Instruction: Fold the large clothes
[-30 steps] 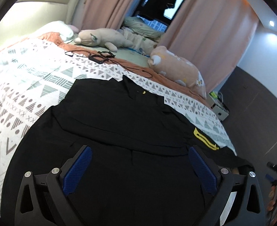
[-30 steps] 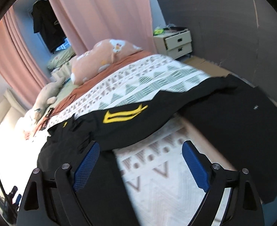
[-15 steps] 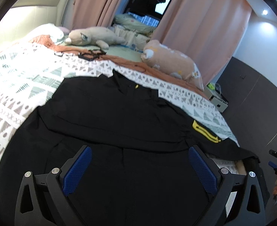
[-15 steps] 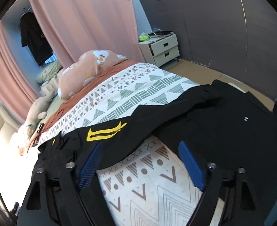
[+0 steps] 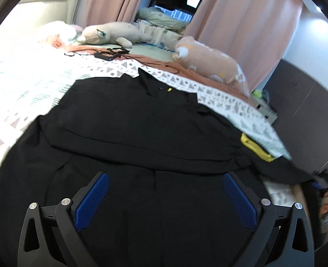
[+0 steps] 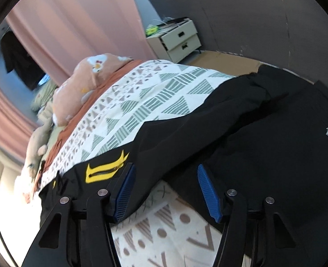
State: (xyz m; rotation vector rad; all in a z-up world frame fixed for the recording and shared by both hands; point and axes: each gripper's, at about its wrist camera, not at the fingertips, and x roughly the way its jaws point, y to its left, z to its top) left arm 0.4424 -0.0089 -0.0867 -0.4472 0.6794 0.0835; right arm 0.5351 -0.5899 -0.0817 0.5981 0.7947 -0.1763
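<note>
- A black jacket (image 5: 128, 120) lies spread flat on the bed, its collar toward the plush toys and one sleeve (image 6: 208, 120) with a yellow patch (image 6: 103, 170) stretched out to the bed's edge.
- The left gripper (image 5: 164, 197) hangs over the jacket's lower half, its blue pads (image 5: 90, 198) wide apart, clamping nothing.
- The right gripper (image 6: 164, 191) sits above the sleeve near the yellow patch; its jaws are closing, with the sleeve's lower edge between them, not yet pinched.
- Beneath lies a patterned bedspread (image 6: 159, 98) with triangles.
- An orange plush pillow (image 5: 210, 64) and a beige plush toy (image 5: 110, 33) rest at the far side.
- Pink curtains (image 5: 242, 22) hang behind; a white drawer unit (image 6: 177, 40) stands by the grey wall.
</note>
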